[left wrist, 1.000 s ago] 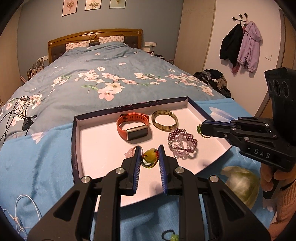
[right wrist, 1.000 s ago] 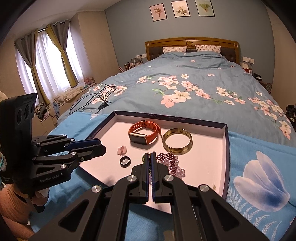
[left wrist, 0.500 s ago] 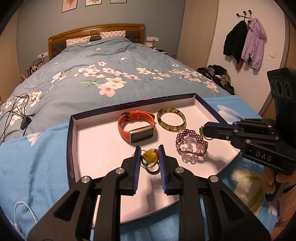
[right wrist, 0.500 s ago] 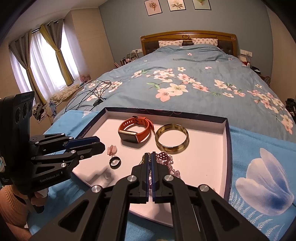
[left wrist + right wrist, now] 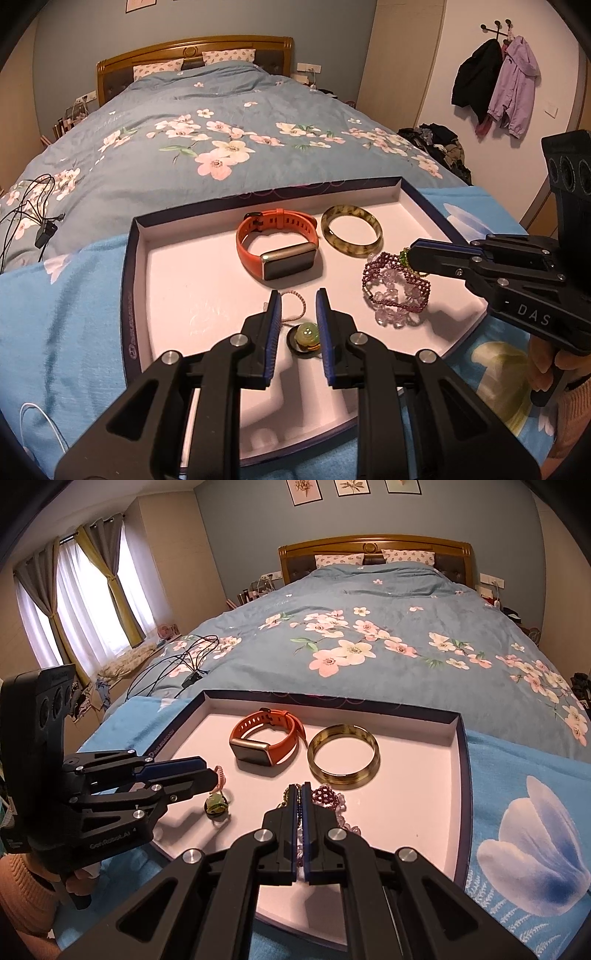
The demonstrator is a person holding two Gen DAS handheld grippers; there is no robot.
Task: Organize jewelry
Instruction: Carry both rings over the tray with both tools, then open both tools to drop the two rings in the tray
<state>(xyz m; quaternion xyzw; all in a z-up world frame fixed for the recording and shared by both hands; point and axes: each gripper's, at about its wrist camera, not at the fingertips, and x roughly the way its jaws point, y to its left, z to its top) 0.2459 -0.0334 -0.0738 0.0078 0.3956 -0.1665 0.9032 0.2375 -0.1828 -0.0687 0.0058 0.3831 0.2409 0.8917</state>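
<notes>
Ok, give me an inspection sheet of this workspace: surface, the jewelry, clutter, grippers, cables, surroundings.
Surface: shallow white tray with dark rim, on a blue floral blanket at the foot of the bed.
Job's things: in the tray, orange smartwatch, amber bangle, purple beaded bracelet, green bead charm on a dark ring, thin pink cord.
Clutter: nothing seen in the tray beyond the jewelry.
Grippers: left gripper open, above the green charm; right gripper shut on a green bead strand over the purple bracelet.
Cables: black cables on the duvet; white cord on the blanket.
Surroundings: wooden headboard, curtains, hung jackets.
</notes>
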